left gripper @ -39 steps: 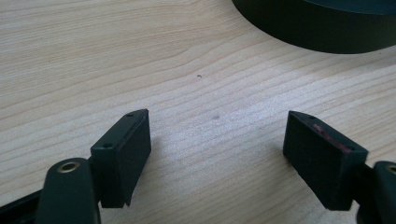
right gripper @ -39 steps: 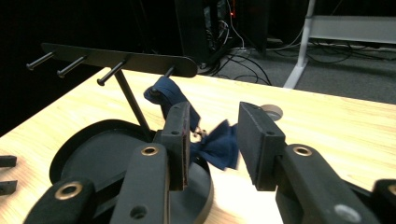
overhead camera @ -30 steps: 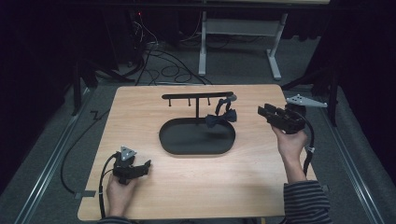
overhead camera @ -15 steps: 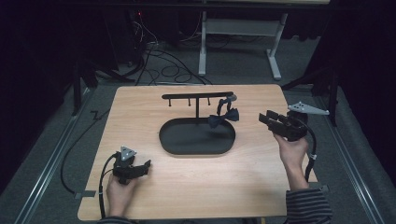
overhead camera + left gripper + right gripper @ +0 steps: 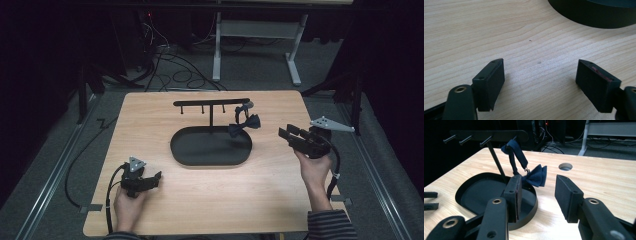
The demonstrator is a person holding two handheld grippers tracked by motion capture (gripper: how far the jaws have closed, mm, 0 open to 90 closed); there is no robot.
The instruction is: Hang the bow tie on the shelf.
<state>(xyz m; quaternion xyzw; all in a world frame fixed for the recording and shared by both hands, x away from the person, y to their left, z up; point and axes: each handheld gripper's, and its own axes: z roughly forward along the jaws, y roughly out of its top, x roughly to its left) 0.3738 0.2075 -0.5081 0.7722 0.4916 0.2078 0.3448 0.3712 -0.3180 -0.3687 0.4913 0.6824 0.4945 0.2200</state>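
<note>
The bow tie [image 5: 244, 126] hangs by its strap from the right end of the stand's [image 5: 212, 102] crossbar, its bow dangling just above the right part of the black tray [image 5: 186, 150] at mid-worktop [image 5: 150, 115]. A second ago the right gripper [image 5: 289, 137] sat close beside the bow, up near the bar; now it has drawn back to the right and dropped lower, well apart from the tie. Its fingers [image 5: 514, 192] have just been opening and stand wide with nothing between them; in the right gripper view the bow [image 5: 535, 176] shows beyond the gap, free of both pads.

The left gripper [image 5: 155, 179] rests at the near left of the worktop, unmoved, its fingers [image 5: 491, 82] wide apart over bare wood and holding nothing.

That reads as a release: the tie looks hung and left on the stand, so the hanging seems done and the right hand is clearing off. The strap sits near the bar's tip, so a nudge could slip it off.
</note>
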